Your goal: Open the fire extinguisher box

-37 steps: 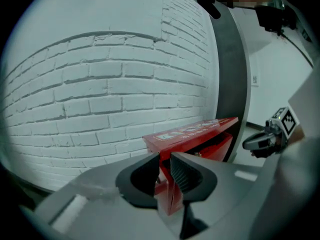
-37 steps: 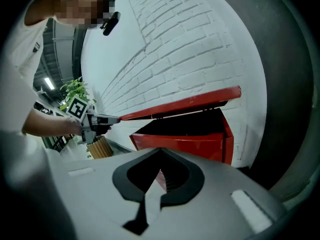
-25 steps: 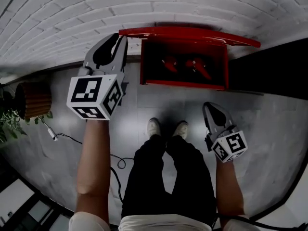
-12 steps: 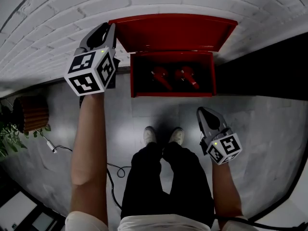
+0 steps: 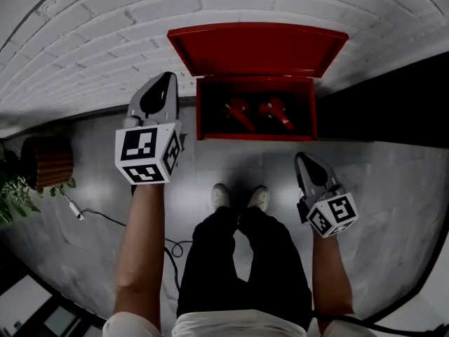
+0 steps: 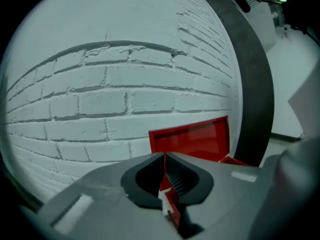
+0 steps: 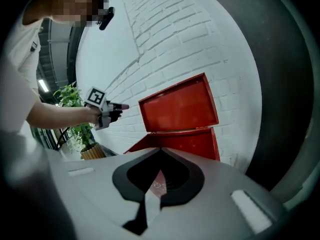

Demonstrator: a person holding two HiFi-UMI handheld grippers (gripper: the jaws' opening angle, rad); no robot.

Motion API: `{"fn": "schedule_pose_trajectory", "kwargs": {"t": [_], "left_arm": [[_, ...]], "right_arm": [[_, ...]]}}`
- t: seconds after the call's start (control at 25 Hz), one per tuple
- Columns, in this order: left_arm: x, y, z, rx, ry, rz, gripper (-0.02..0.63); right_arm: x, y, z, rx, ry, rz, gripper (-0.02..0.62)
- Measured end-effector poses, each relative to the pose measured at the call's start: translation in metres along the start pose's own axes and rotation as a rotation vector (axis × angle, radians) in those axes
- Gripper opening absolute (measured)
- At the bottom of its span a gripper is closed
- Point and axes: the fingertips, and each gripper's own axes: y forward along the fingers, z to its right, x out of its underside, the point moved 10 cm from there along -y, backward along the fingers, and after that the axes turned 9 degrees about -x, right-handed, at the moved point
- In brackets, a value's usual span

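The red fire extinguisher box [image 5: 256, 136] stands open on the floor against the white brick wall. Its lid [image 5: 257, 48] leans back against the bricks. Two red extinguishers [image 5: 238, 112] lie inside. My left gripper [image 5: 167, 78] hovers left of the box, clear of the lid. Its jaws are closing, their tips meet and nothing is between them. In the left gripper view the lid [image 6: 192, 139] shows beyond my left gripper [image 6: 164, 155]. My right gripper [image 5: 303, 156] hangs low in front of the box's right corner, shut and empty. The right gripper view shows the raised lid [image 7: 177, 106] beyond my right gripper [image 7: 160, 150].
A wicker plant pot [image 5: 48, 153] stands at the far left, with a cable [image 5: 105, 203] trailing across the grey floor. The person's shoes [image 5: 223, 196] stand just in front of the box. A dark wall panel [image 5: 393, 104] runs to the box's right.
The lid went from partly raised to fully back against the wall. My left gripper left the lid's left corner and dropped down and outward. The right gripper barely moved.
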Motion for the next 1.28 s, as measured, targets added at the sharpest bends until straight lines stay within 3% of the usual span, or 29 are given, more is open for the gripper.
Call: {"fn": "schedule_pose_trajectory", "kwargs": {"t": [0.24,0.44,0.76,1.08,1.28], "left_arm": [[0.02,-0.055,0.022,0.05,0.002,-0.063,0.005],[-0.022,-0.107,0.041,0.083,-0.039,-0.102,0.005],[-0.092,-0.174,0.069,0.126,-0.04,-0.056,0.005],[-0.138,-0.169,0.067,0.102,-0.044,0.006,0.005],[-0.149,-0.151,0.073,0.095,-0.046,0.012,0.005]], "right_arm": [[-0.046,-0.008,-0.005,0.033,-0.02,0.059,0.002],[-0.105,-0.029,-0.031,0.02,-0.055,0.078,0.002],[-0.176,-0.063,-0.076,-0.023,-0.097,0.097,0.002],[-0.232,-0.072,-0.082,-0.04,-0.164,0.131,0.002],[-0.242,-0.066,-0.071,-0.037,-0.168,0.113,0.002]]}}
